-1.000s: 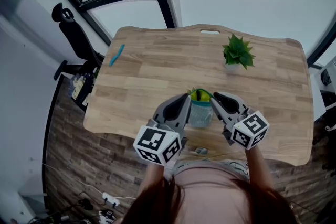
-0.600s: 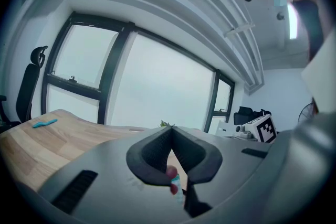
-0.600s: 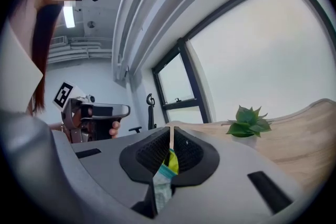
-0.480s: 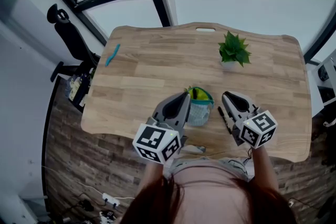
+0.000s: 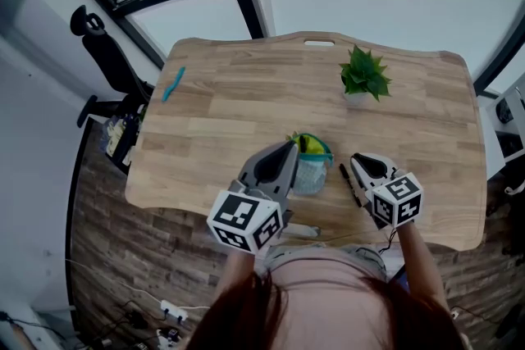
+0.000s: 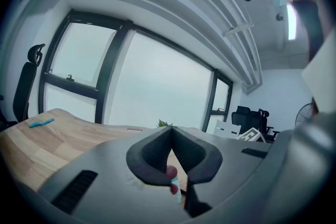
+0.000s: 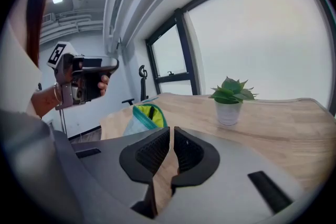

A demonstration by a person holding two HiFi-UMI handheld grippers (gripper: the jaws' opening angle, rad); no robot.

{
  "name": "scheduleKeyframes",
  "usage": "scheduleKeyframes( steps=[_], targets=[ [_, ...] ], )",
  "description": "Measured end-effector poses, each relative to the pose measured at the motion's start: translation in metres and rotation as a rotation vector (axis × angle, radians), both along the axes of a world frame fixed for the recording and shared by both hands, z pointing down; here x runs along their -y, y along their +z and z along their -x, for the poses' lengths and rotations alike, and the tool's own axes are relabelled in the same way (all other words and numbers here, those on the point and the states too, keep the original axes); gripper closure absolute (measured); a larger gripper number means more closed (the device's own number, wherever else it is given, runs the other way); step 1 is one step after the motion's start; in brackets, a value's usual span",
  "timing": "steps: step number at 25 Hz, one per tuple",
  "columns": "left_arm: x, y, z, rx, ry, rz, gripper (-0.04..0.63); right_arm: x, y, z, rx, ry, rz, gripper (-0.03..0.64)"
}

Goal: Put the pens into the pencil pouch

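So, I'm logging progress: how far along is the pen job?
Done: a dark pen seems to be in the pouch. In hand: left claw grips the pouch; right claw, jaws just closed with nothing between, is beside a black pen. Left: that pen and the blue pen.

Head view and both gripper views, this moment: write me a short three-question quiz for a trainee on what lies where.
1. True or false: the black pen lies on the table between the pencil pouch and the right claw.
2. Where is the teal pen? A: inside the pencil pouch. B: near the table's far-left edge. C: beside the right claw.
3. What is between the right claw's jaws?
Key: 1 true. 2 B. 3 Nothing; the jaws have just been closing and stand nearly together, empty.
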State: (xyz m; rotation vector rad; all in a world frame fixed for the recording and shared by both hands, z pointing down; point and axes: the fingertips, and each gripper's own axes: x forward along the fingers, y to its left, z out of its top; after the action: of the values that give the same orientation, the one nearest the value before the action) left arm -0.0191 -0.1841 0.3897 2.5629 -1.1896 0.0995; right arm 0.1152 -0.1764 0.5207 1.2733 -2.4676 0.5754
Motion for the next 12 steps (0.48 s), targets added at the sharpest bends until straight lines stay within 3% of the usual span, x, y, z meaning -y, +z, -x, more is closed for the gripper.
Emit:
scheduleKeyframes(
  steps=[7,12],
  targets=[
    [0.001,0.002,-0.001,0.002,0.005,0.005,0.597,-0.005,0.047,0.0,-0.096,-0.042,0.142,0.566],
    [0.002,0.004,-0.001,0.001,0.007,0.011,0.597,-0.011,0.084,0.004,-0.137,-0.079,0.299,0.54]
  ],
)
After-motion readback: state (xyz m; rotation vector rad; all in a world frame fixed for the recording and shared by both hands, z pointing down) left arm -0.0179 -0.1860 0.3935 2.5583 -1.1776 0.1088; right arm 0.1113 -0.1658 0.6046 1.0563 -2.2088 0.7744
